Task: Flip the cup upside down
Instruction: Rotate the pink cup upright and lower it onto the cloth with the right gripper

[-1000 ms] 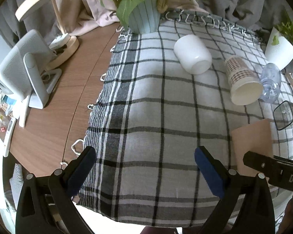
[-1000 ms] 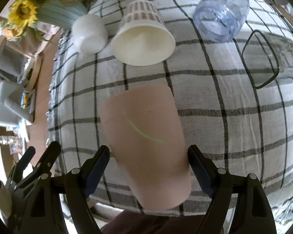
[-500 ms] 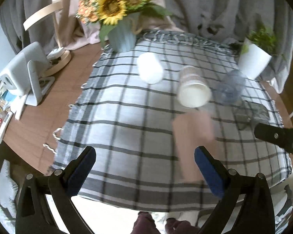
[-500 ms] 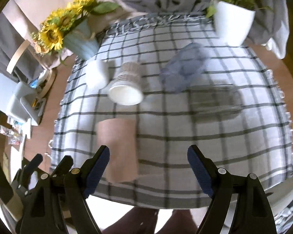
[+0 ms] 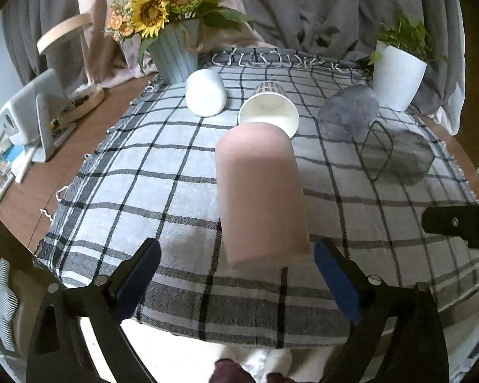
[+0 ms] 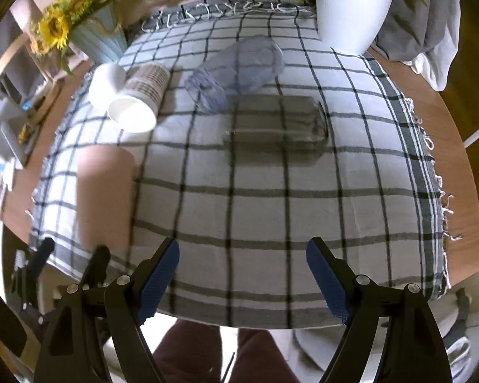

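Note:
A pink cup (image 5: 261, 188) stands upside down on the checked cloth (image 5: 143, 172), just beyond my left gripper (image 5: 238, 274), which is open and empty. The same cup shows at the left of the right wrist view (image 6: 105, 191). My right gripper (image 6: 242, 274) is open and empty, held back over the table's near edge. A white cup (image 5: 206, 92), a patterned paper cup (image 5: 269, 110), a bluish clear cup (image 5: 348, 111) and a clear glass (image 5: 396, 156) lie on their sides further back.
A sunflower vase (image 5: 175, 57) stands at the back left and a white plant pot (image 5: 397, 76) at the back right. A lamp base and a white device (image 5: 32, 115) sit on the wooden table left of the cloth.
Both grippers have drawn back and up from the table. The right gripper has left the pink cup, which now stands upside down in front of the left gripper.

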`<action>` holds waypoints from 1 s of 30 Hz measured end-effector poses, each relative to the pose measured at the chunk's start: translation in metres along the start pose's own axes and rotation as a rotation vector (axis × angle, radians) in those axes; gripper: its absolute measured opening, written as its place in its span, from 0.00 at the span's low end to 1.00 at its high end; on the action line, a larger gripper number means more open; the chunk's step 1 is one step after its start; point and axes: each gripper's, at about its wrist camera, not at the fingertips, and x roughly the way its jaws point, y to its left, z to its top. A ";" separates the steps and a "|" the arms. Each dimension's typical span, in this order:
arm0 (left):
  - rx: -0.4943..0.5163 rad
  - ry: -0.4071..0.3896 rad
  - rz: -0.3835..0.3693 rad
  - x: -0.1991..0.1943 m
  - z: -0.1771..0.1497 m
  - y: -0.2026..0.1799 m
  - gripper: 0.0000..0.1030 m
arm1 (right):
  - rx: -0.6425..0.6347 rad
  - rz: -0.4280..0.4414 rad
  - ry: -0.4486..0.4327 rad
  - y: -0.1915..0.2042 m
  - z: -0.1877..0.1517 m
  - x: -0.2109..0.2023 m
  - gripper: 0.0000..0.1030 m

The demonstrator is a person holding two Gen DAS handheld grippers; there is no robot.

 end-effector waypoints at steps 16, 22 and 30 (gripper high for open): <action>0.056 -0.017 0.022 0.020 -0.010 -0.022 0.60 | 0.022 -0.024 0.098 -0.022 -0.025 0.030 0.80; 0.044 -0.016 0.000 0.008 -0.001 -0.017 0.60 | 0.036 0.000 0.097 -0.025 -0.024 0.029 0.80; 0.051 -0.056 0.008 -0.001 0.023 -0.011 0.60 | 0.042 0.049 0.080 -0.018 -0.012 0.026 0.80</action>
